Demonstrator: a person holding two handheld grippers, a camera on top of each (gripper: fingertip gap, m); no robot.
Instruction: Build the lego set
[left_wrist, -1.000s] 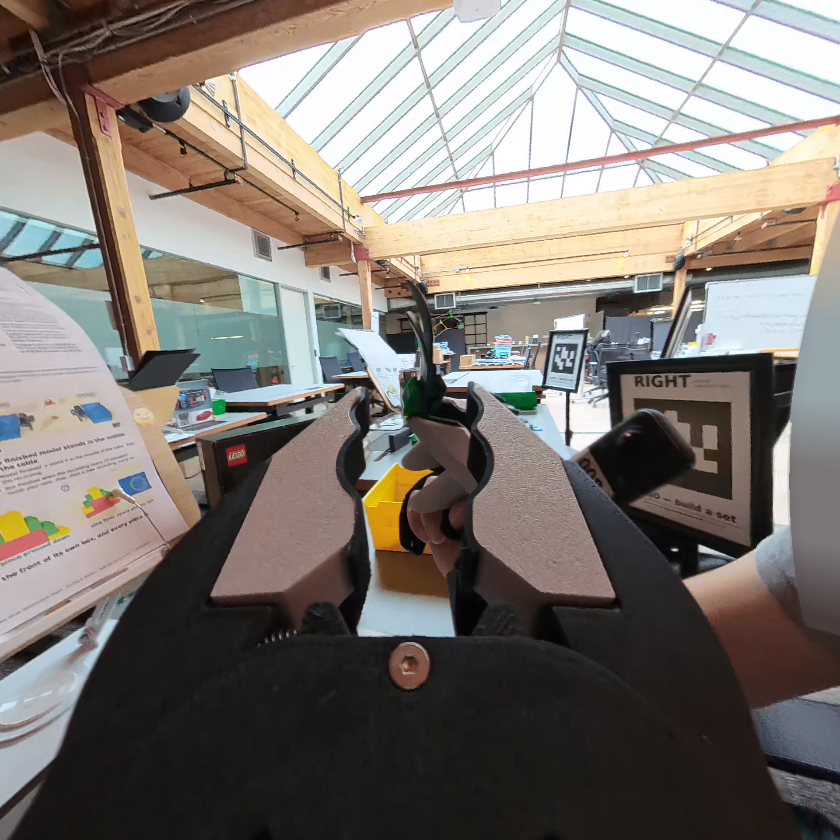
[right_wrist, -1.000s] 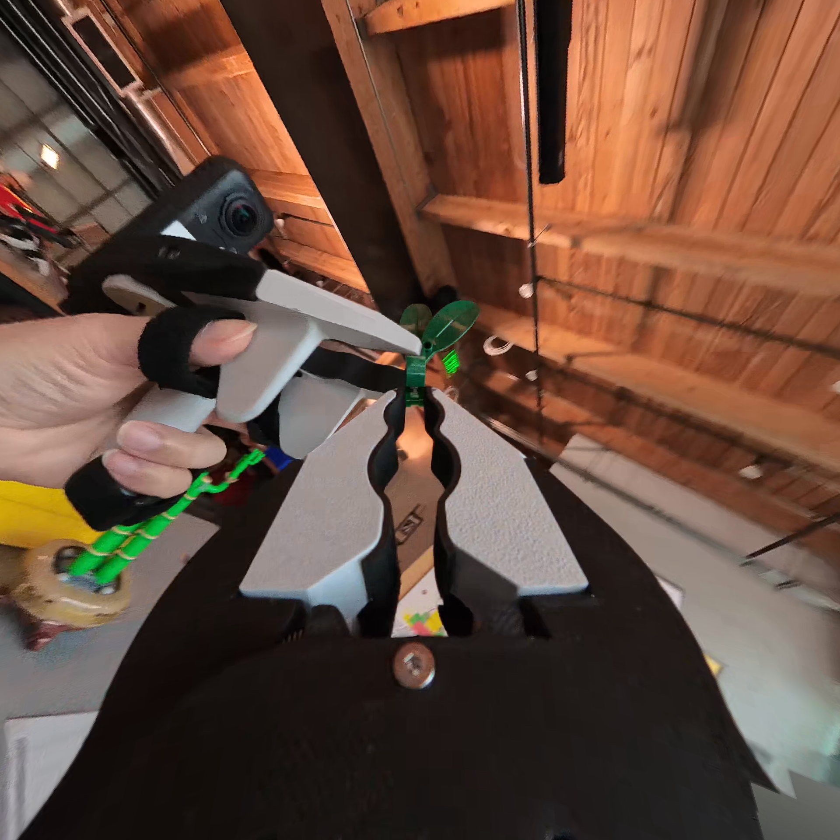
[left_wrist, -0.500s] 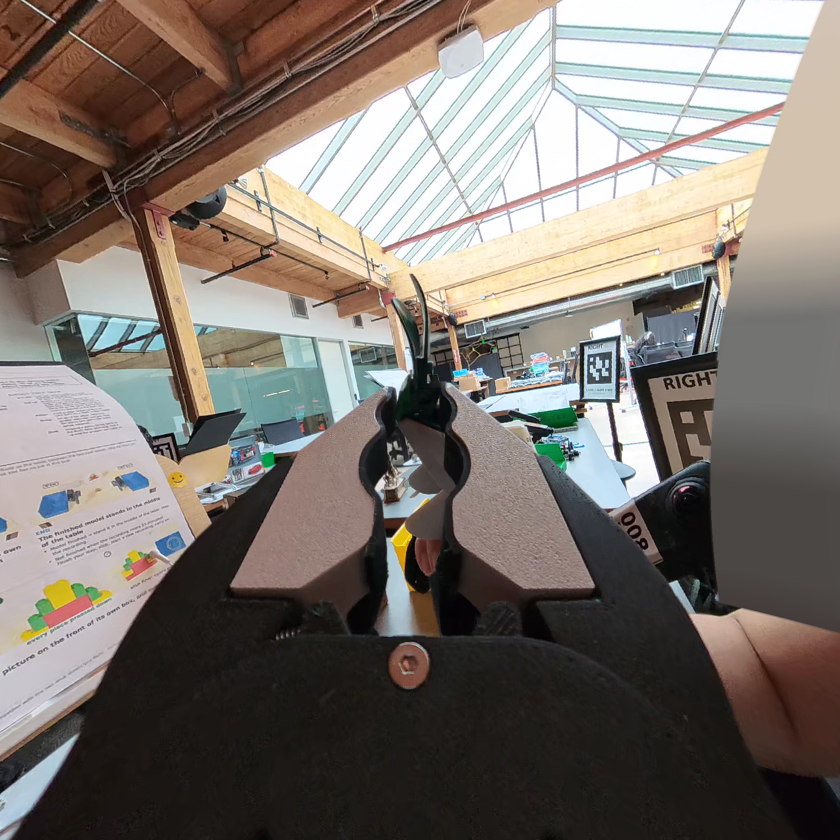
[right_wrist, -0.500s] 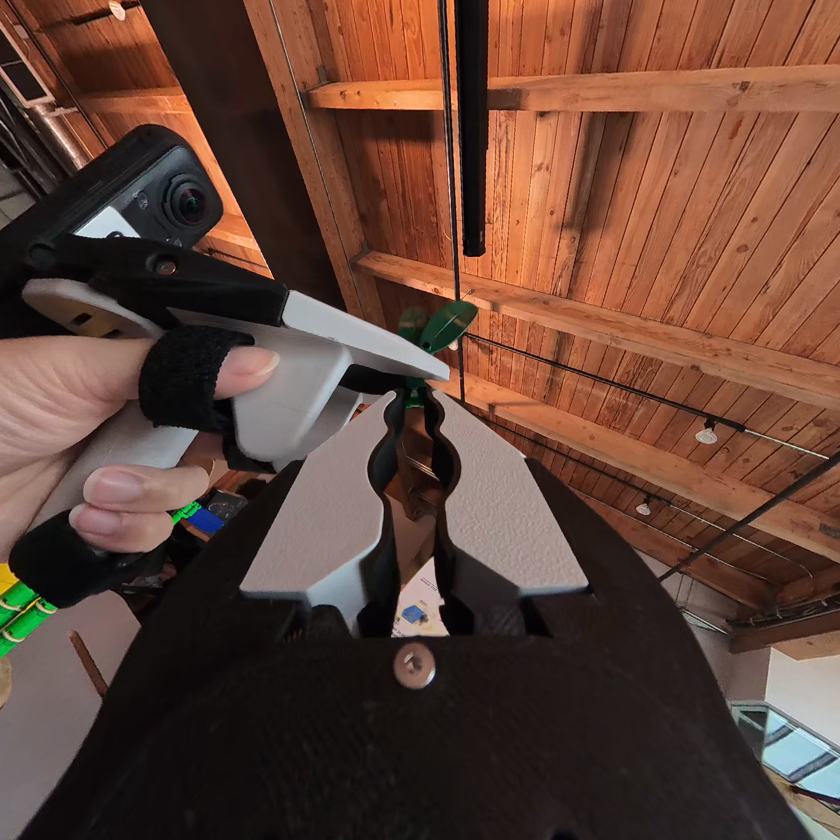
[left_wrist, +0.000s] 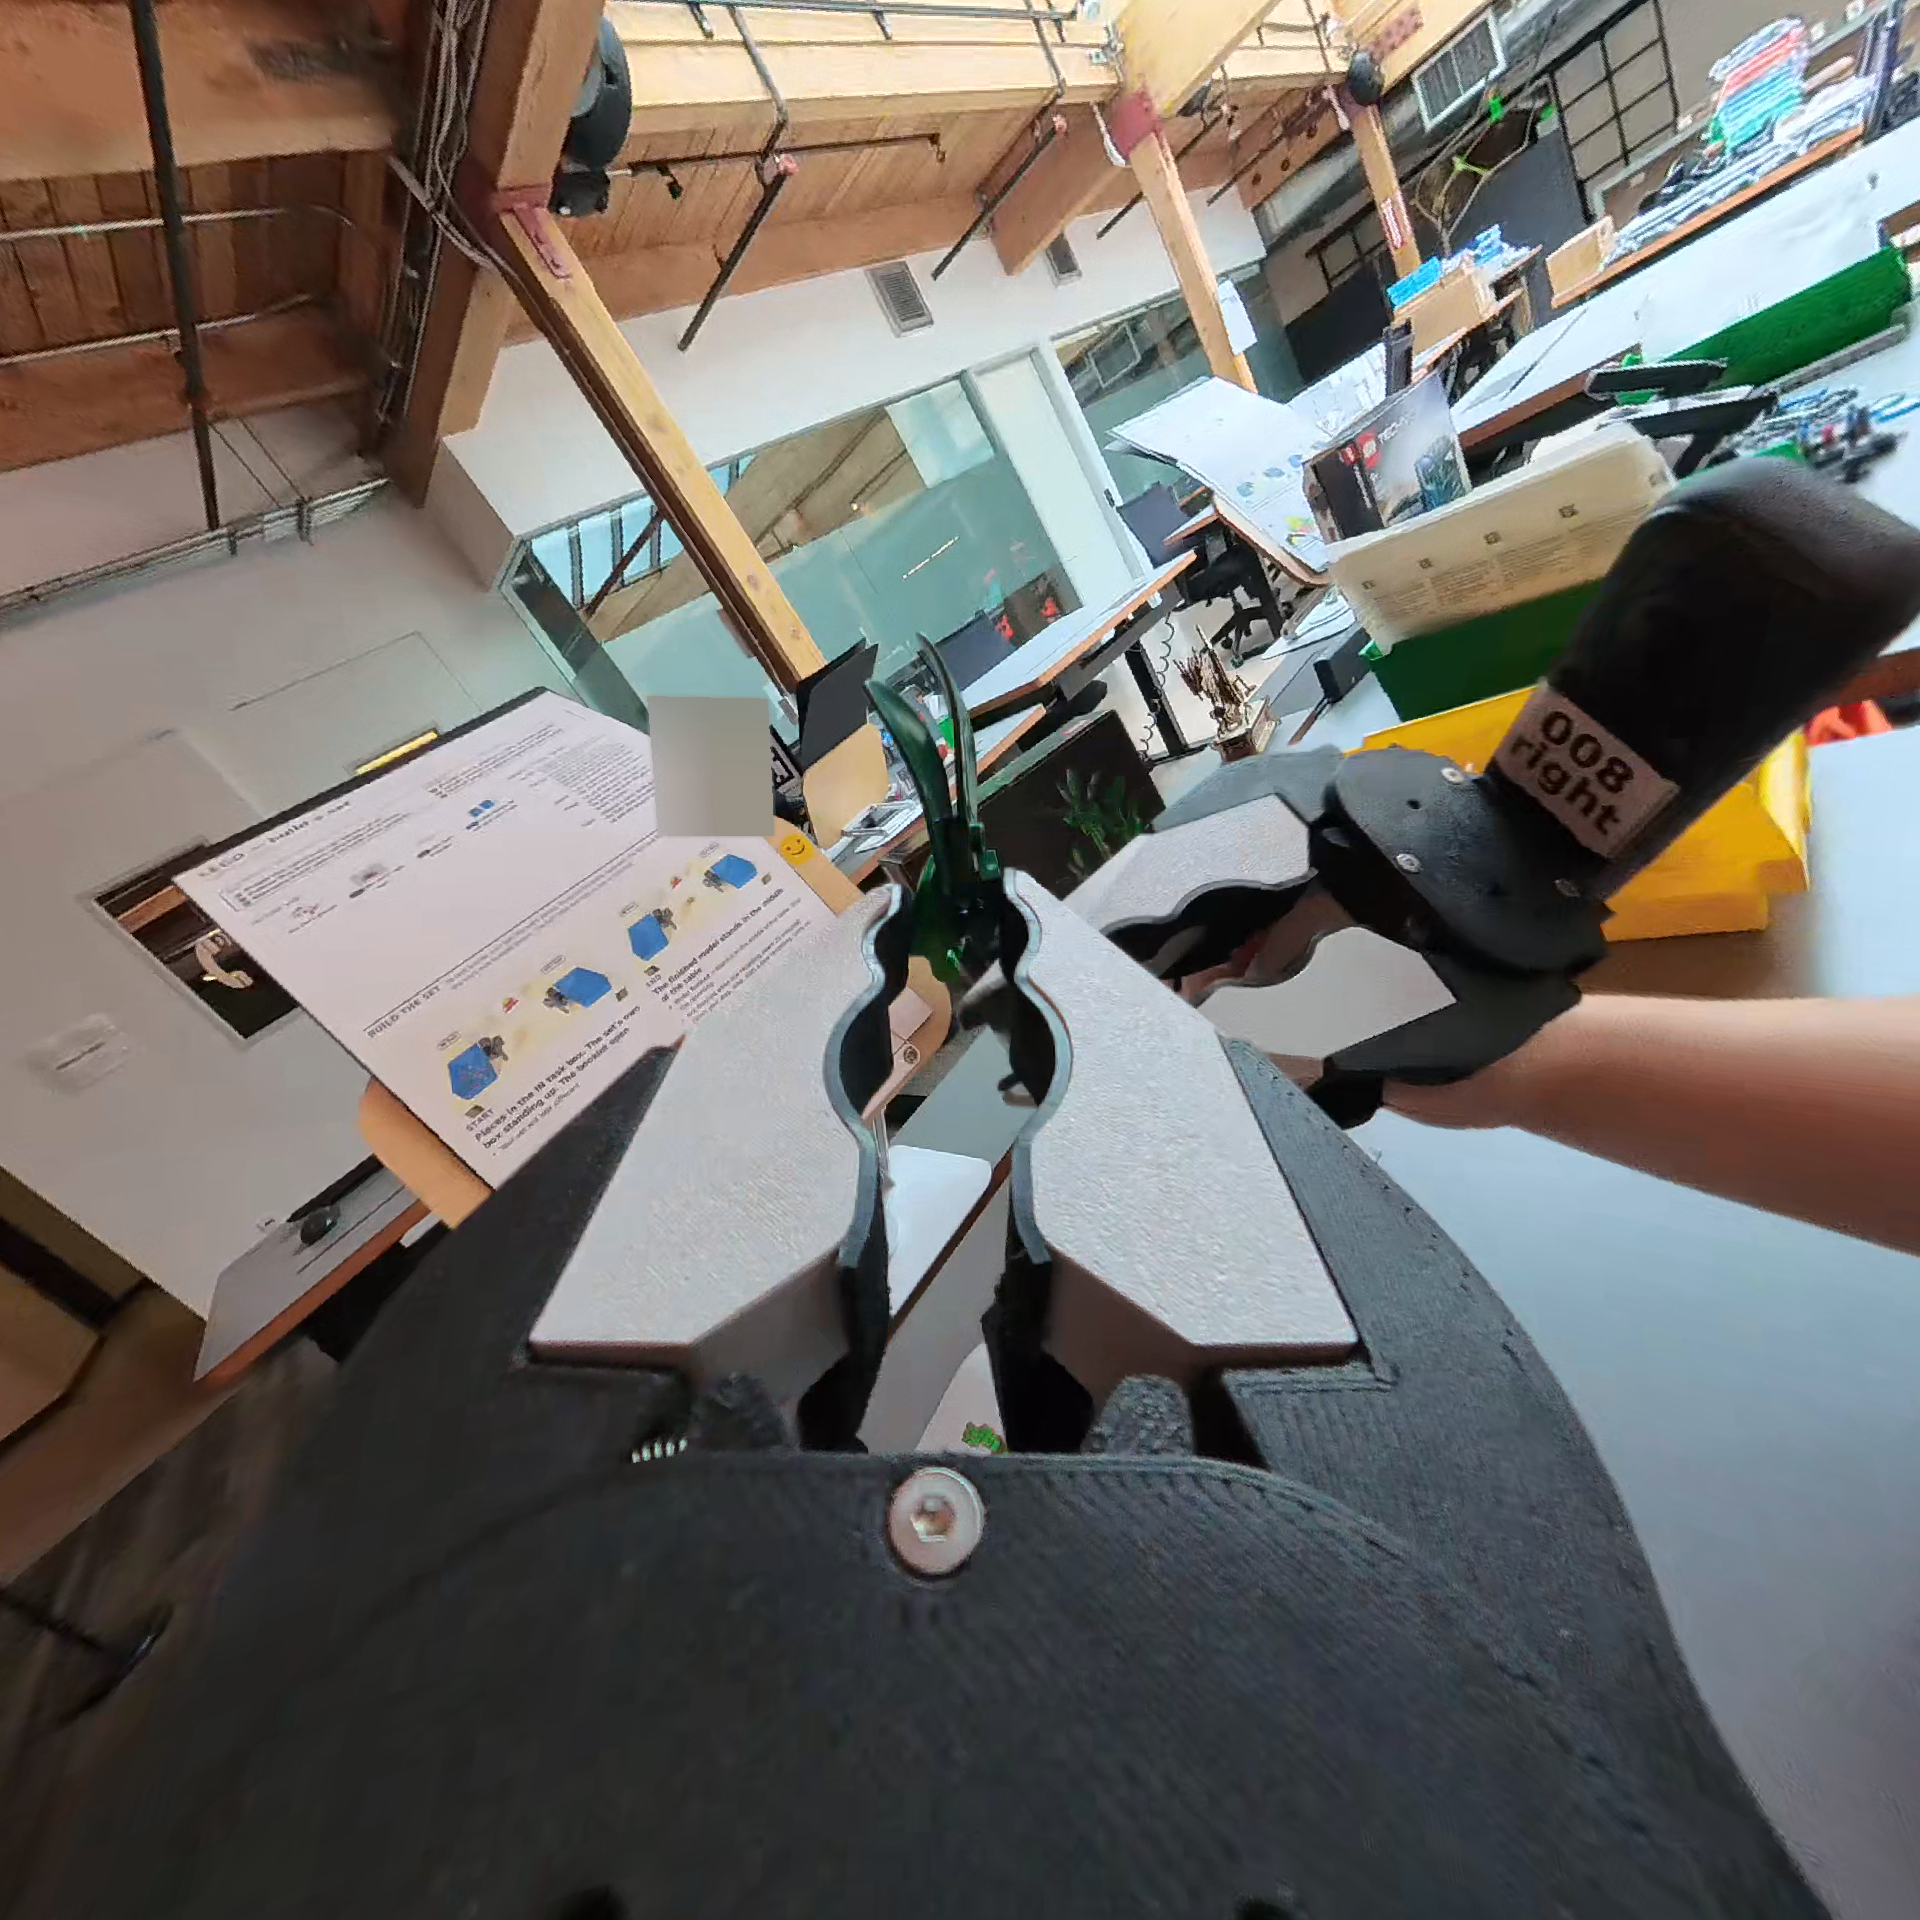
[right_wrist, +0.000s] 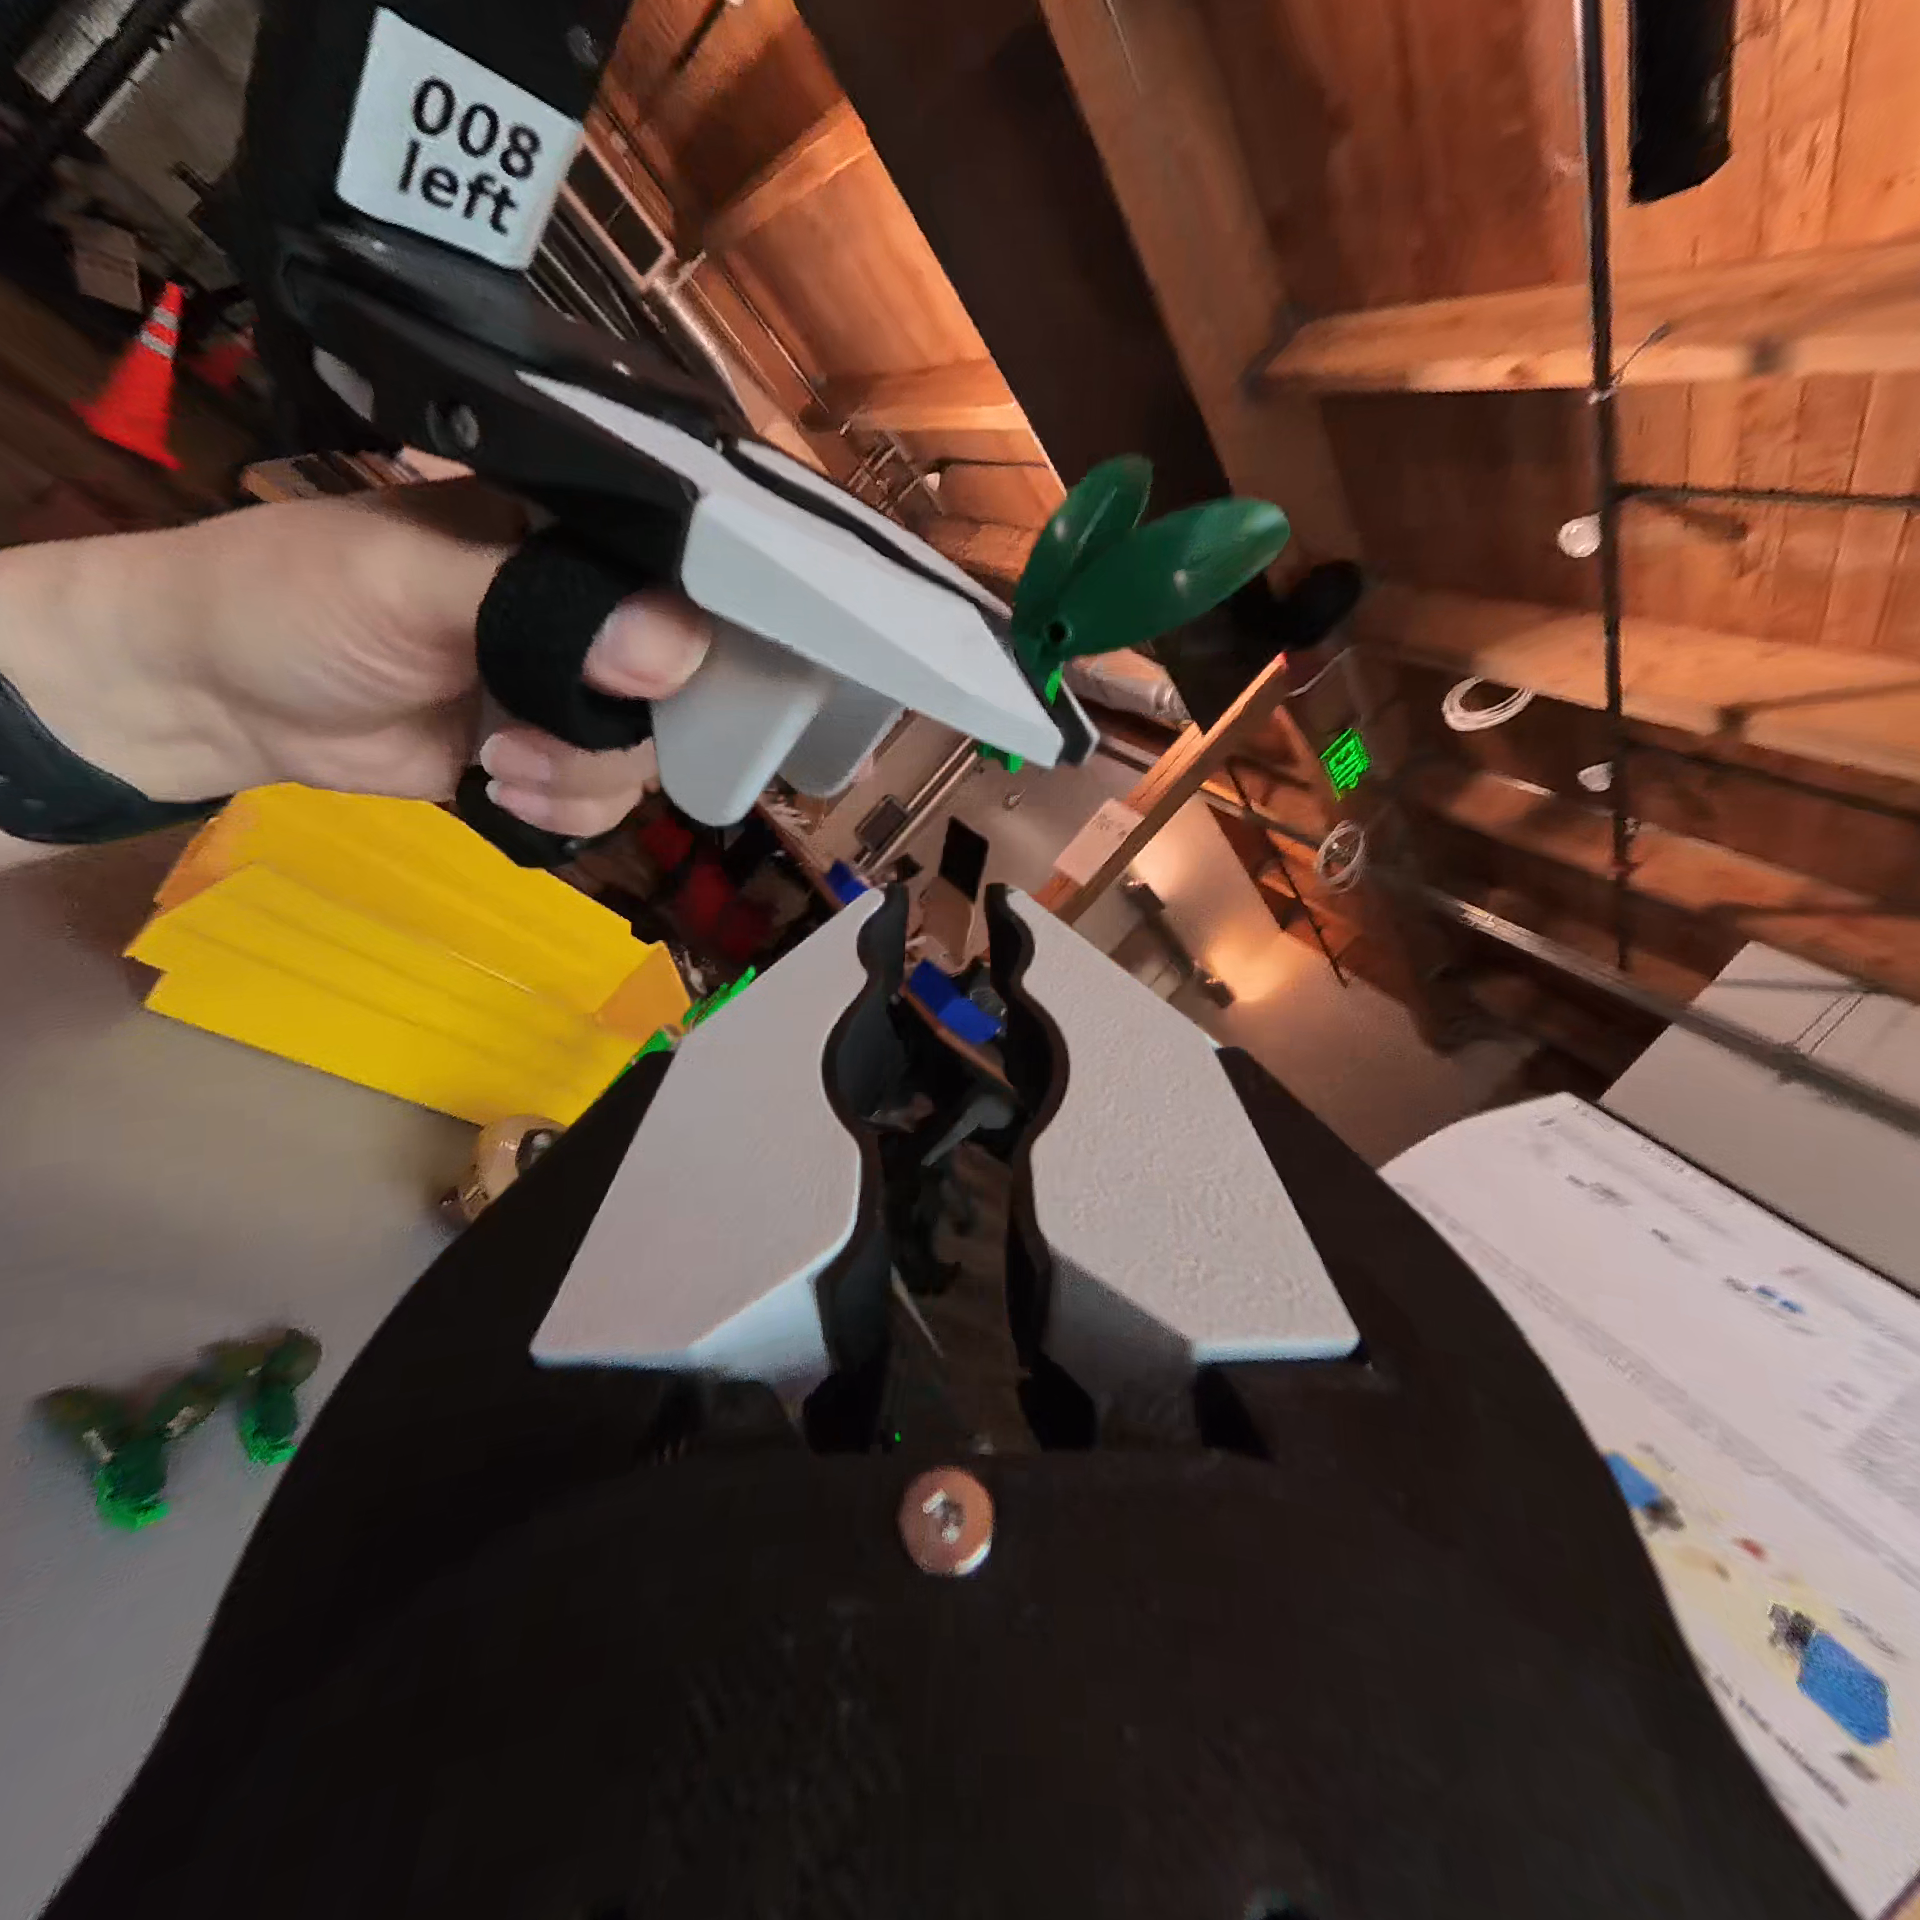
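A dark green leaf piece (left_wrist: 940, 821) is pinched between my left gripper's (left_wrist: 951, 909) fingertips, its two leaves sticking up past them. The right wrist view shows the same leaf piece (right_wrist: 1138, 566) at the tip of the left gripper (right_wrist: 1039, 707), held above the table. My right gripper (right_wrist: 945, 904) is below and apart from it, its jaws a narrow gap apart with nothing between them. It also shows in the left wrist view (left_wrist: 1174, 914), to the right of the leaf piece. A green stem assembly (right_wrist: 177, 1423) lies on the table, blurred.
A yellow bin (right_wrist: 395, 956) lies on the grey table (left_wrist: 1662, 1351), also seen in the left wrist view (left_wrist: 1714, 862). A printed instruction sheet (left_wrist: 540, 935) leans on a stand at the left. A small tan round object (right_wrist: 499, 1153) sits by the bin. The grippers are tip to tip, or close to it.
My right gripper let go of the leaf piece and drew back and down from it. My left gripper closed on it and keeps it. Both views tilted down from the ceiling toward the table.
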